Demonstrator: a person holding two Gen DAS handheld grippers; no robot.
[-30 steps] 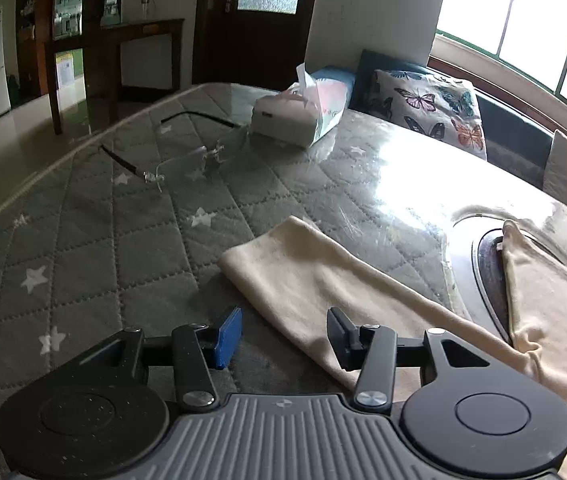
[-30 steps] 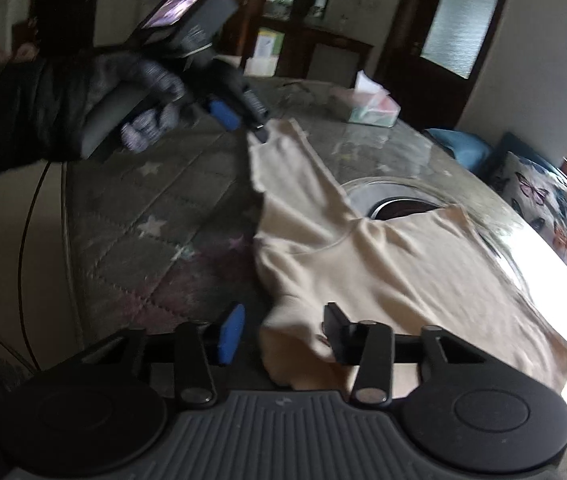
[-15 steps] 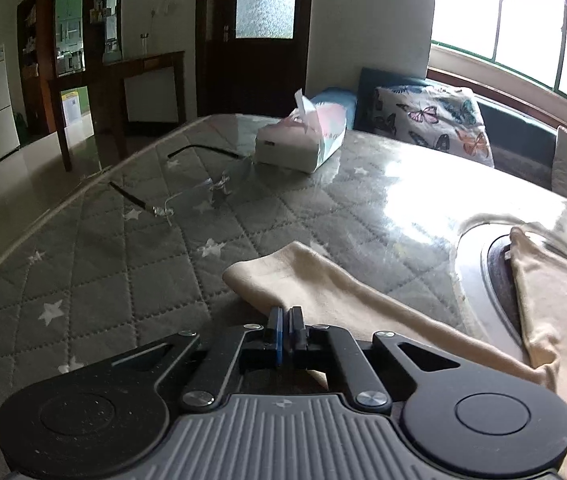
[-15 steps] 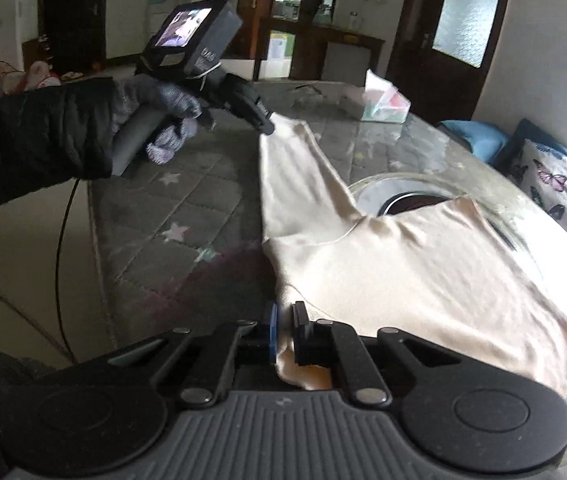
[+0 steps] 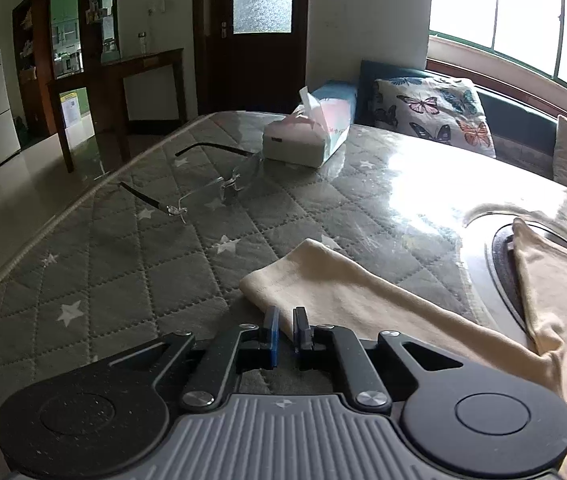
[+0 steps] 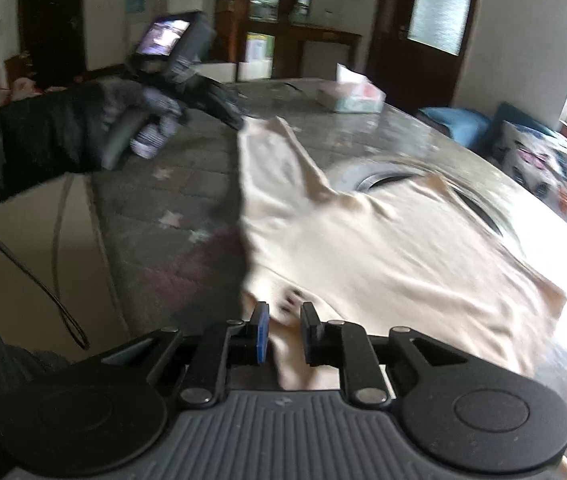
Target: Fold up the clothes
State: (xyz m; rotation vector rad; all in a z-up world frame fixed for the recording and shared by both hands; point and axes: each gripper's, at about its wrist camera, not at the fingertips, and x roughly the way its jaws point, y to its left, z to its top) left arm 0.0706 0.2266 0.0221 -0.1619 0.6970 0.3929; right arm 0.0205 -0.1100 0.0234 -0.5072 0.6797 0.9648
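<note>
A cream long-sleeved shirt [image 6: 383, 248] lies on the grey star-quilted table [image 5: 103, 264]. Its sleeve [image 5: 347, 292] stretches out in the left wrist view. My left gripper [image 5: 285, 320] is shut on the near edge of the sleeve end, with a thin gap between the jaws. In the right wrist view the left gripper [image 6: 239, 122] holds the sleeve tip raised off the table. My right gripper [image 6: 284, 316] is shut on the shirt's near edge, with cloth bunched between the jaws. The right wrist view is blurred by motion.
A pair of rimless glasses [image 5: 203, 188] and a tissue box [image 5: 307, 136] sit on the far part of the table. A round metal inset [image 5: 503, 264] lies partly under the shirt. A butterfly cushion [image 5: 431, 116] rests on a bench by the window.
Both grippers were open a second ago and have closed on the shirt, left on the sleeve end, right on the near edge. Both now lift the cloth.
</note>
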